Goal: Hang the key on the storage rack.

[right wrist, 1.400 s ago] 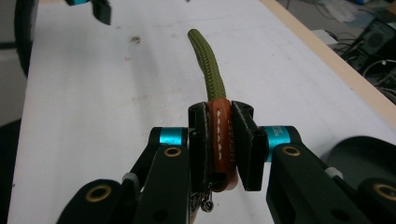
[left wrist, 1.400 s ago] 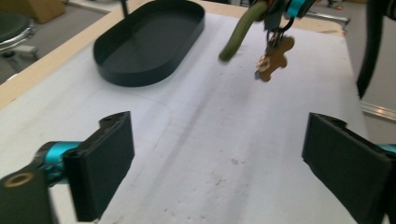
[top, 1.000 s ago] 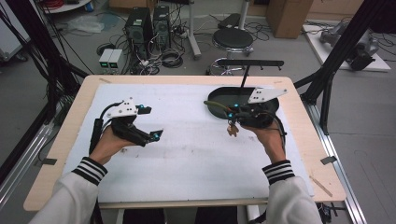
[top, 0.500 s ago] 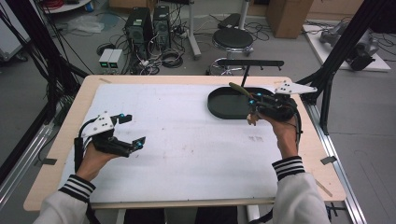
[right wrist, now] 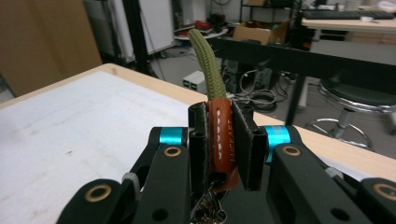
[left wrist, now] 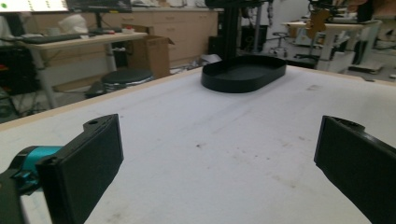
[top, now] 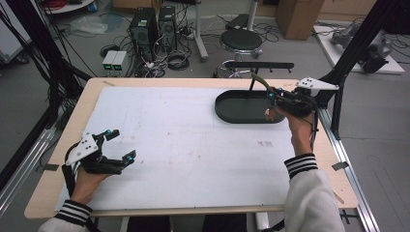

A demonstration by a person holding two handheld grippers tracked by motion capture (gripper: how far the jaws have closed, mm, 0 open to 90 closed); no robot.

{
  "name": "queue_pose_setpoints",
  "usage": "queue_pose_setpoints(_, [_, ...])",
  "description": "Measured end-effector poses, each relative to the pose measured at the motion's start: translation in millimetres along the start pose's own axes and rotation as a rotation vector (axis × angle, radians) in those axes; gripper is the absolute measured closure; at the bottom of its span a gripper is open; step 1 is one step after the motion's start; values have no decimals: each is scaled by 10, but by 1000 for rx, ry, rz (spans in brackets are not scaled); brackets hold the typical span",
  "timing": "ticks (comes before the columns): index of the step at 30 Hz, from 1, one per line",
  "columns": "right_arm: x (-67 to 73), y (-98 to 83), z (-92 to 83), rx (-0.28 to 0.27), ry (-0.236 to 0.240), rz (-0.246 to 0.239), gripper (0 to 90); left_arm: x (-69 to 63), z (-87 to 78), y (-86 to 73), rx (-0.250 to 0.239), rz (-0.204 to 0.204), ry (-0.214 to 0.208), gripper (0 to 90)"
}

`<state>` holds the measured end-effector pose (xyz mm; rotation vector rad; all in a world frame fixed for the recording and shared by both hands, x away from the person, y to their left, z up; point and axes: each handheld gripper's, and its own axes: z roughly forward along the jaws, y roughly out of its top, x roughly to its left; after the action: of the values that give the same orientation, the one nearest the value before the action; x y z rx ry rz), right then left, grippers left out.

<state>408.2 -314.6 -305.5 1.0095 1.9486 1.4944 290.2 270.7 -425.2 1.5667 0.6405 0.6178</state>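
Note:
My right gripper (top: 271, 98) is shut on a key fob (right wrist: 219, 140) with a brown leather strap. An olive green cord loop (right wrist: 205, 60) sticks up out of the strap, and metal rings hang below the jaws. In the high view this gripper hovers over the right end of a black oval tray (top: 239, 110) and the cord loop (top: 259, 80) points at a black hanging rack (top: 261, 65) with a crossbar. My left gripper (top: 122, 144) rests open near the table's front left, with nothing between its fingers (left wrist: 88, 158). The tray (left wrist: 243, 74) lies far ahead of it.
A white mat (top: 183, 145) covers the wooden table (top: 43, 193). The rack's crossbar (right wrist: 303, 56) runs just beyond the held fob. A stool (top: 241, 39), computer towers and cables stand on the floor behind the table. A black frame post (top: 338, 96) rises at the right edge.
My left hand has drawn back to the front left corner and sunk lower, still open. My right hand has carried the fob right and away, from the tray's middle towards the rack.

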Motion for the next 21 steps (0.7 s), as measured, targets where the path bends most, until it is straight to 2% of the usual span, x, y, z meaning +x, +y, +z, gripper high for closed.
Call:
queue_pose_setpoints(2, [-49, 14, 8, 2, -14, 9, 772, 1, -36, -51, -25, -12, 4, 17])
queue_pose_setpoints(11, [-230, 80, 63, 8, -65, 42, 773, -29, -82, -124, -49, -5, 11, 17])
queue_pose_setpoints(13, [-267, 73, 83, 15, -73, 52, 772, -36, -84, -131, -64, -5, 8, 17])
queue_pose_setpoints(18, [-370, 25, 124, 32, -92, 71, 772, -45, -89, -157, -68, -2, 2, 17])
queue_pose_setpoints(21, [-420, 2, 143, 26, -103, 91, 772, -58, -92, -171, -82, 2, 5, 17])
